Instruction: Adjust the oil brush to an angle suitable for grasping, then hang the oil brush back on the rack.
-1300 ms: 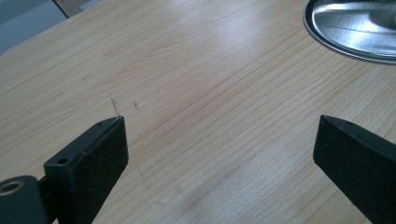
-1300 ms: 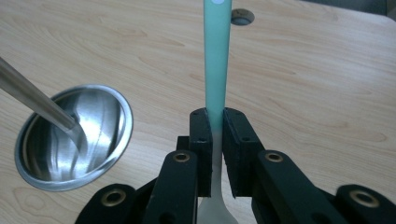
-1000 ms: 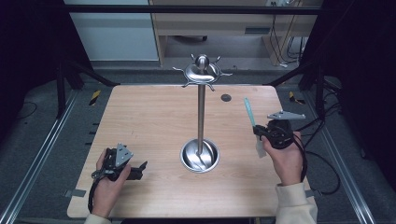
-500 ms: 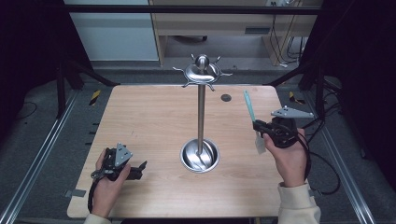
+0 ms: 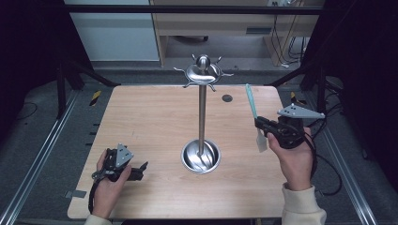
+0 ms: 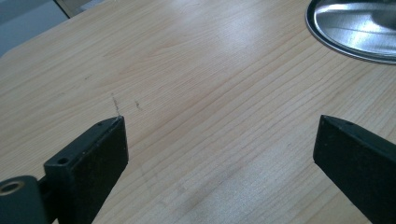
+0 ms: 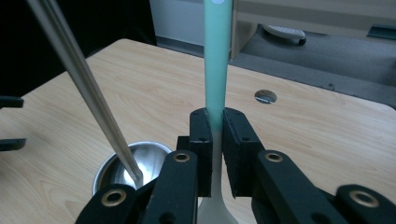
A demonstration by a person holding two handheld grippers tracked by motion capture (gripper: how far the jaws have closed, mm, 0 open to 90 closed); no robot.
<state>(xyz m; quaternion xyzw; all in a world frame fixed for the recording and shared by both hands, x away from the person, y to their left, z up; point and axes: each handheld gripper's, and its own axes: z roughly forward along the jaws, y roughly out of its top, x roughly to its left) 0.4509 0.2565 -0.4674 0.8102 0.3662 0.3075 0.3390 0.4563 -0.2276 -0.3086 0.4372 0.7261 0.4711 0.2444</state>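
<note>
**Spatula gripped upright beside the hook stand**

The right tongs (image 5: 264, 127) are closed on a spatula (image 5: 254, 112) with a mint-green handle and a pale, whitish blade. In the right gripper view the two black jaws press on the handle from either side where green meets white (image 7: 218, 122), the handle rising straight up between them and the blade hanging below. From the high view the spatula stands nearly upright, tilted a little, above the right part of the wooden desk (image 5: 150, 122), clear of the surface as far as the angle allows one to judge. The right hand (image 5: 295, 159) wraps the gripper body from below.

A metal utensil stand (image 5: 202, 112) sits at the middle of the desk: a round dished base (image 5: 201, 156), a thin pole, and a crown of curved hooks (image 5: 202, 74) at the top. The spatula is to the right of the pole, apart from it, with its upper end lower than the hooks.

The left tongs (image 5: 141, 169) rest low at the near left of the desk, held by the left hand (image 5: 109, 180). Their jaws stand wide apart with bare wood between them, and the rim of the stand's base (image 6: 355, 28) lies ahead of them.
</note>
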